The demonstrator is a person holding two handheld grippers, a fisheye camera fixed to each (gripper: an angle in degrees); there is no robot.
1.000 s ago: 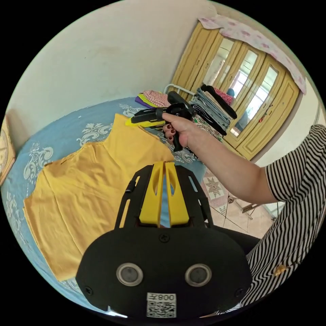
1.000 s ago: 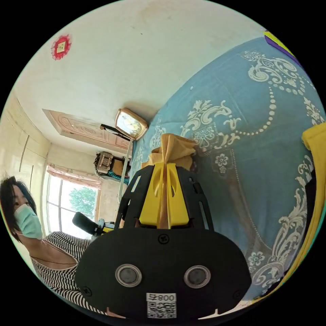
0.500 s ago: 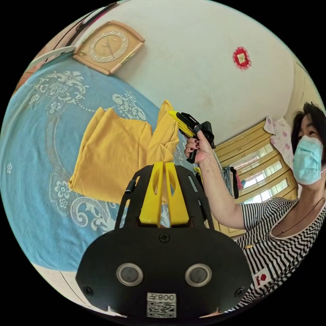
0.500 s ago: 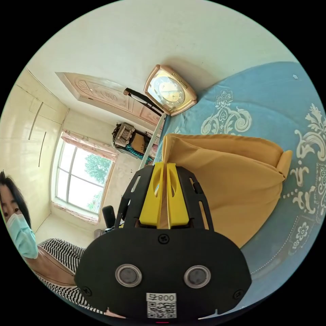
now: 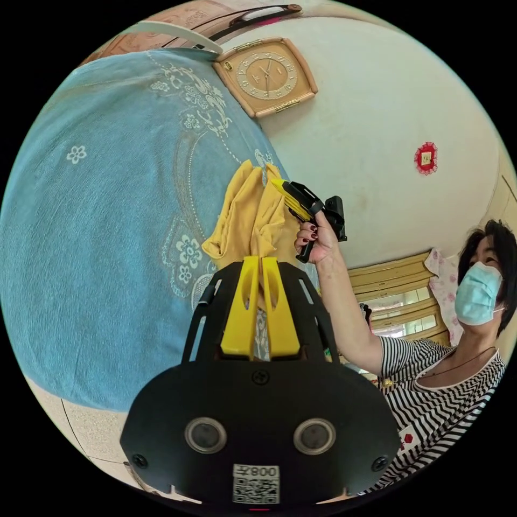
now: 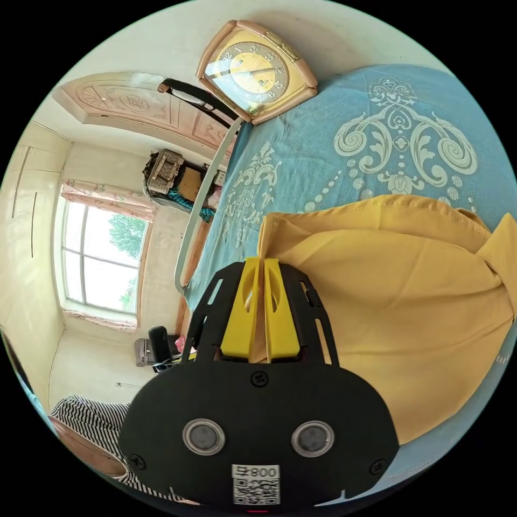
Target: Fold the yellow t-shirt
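Two pairs of tongs pinch the yellow t-shirt [image 5: 253,215], which hangs bunched and lifted over the blue bedspread [image 5: 107,226]. In the left gripper view, the left tongs [image 5: 260,262] have their yellow jaws pressed nearly together with a fold of the shirt caught between the tips; how much cloth sits inside is hidden by the jaws. At about one o'clock from them, the right tongs [image 5: 277,186] show in the person's hand [image 5: 315,242], their tip buried in the shirt's upper edge. In the right gripper view, the right tongs [image 6: 260,263] are likewise closed on a corner of the shirt [image 6: 409,301], whose wide panel spreads toward three o'clock and is cut off by the lens rim there.

A basket [image 6: 164,169] stands at ten o'clock in the right gripper view, on a far shelf; its contents are too small to make out. A clock [image 5: 266,75] leans against the wall at the head of the bed, near twelve o'clock in both views. The person's striped top [image 5: 436,398] is partly cut off at four o'clock in the left gripper view.
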